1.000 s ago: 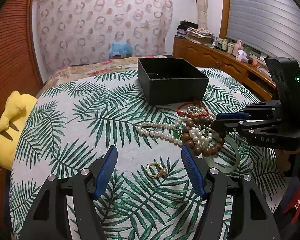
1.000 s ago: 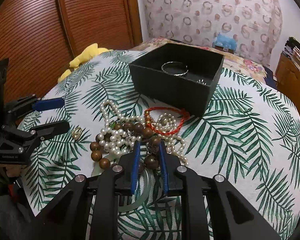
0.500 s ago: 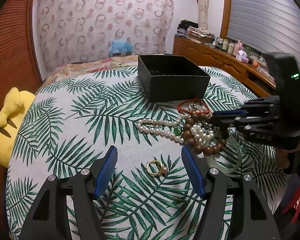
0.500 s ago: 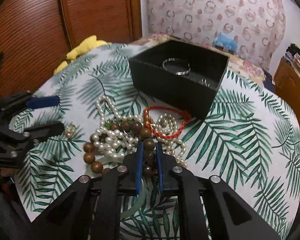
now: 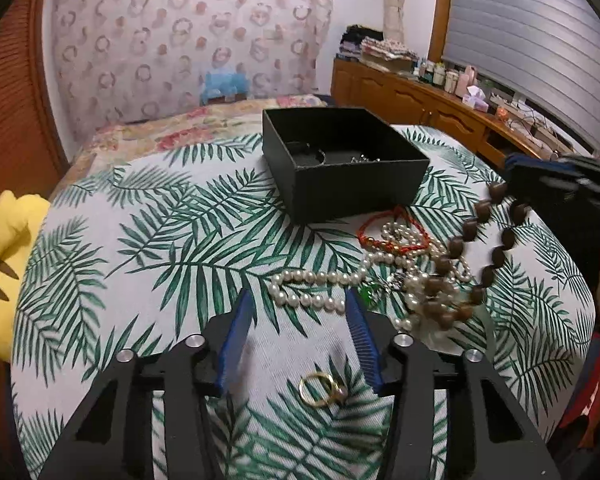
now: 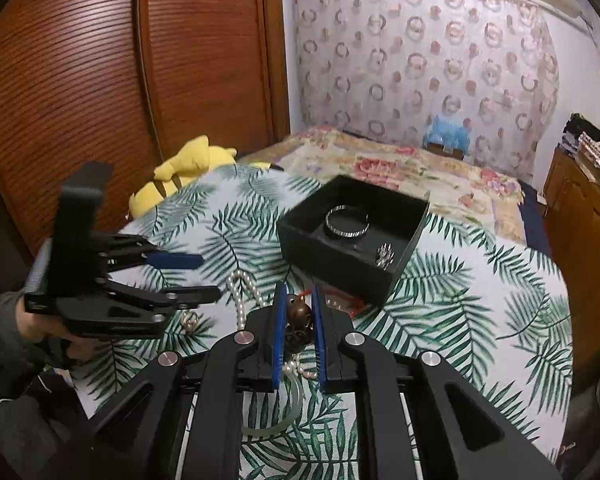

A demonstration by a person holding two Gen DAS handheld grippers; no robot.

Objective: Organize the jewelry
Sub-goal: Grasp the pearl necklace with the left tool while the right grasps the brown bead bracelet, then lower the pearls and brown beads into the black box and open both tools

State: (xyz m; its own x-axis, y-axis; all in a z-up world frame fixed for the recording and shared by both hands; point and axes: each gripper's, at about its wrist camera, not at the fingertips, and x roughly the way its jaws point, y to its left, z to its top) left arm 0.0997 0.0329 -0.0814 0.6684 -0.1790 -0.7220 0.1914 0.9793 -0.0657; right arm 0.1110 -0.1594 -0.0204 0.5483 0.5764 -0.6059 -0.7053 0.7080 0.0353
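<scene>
Right claw (image 6: 296, 316): clenched on wooden bead bracelet (image 5: 476, 256), partly lifted. Left claw (image 5: 298, 334): released, jaws just narrowing over gold ring (image 5: 322, 389). Risk: beads snagging pearl necklace (image 5: 312, 290), dragging it.

A bedroom under dim, warm light: a curtain (image 6: 420, 64) printed with rings covers the far wall, and a ribbed wooden wardrobe (image 6: 100, 80) fills one side. A bed with a floral cover (image 6: 400, 168) lies below the curtain, a yellow plush (image 6: 180, 168) at its near corner beside the wardrobe. On the other side, a low wooden cabinet (image 5: 412, 92) cluttered with bottles and folded cloth runs beneath a shuttered window (image 5: 532, 36).
</scene>
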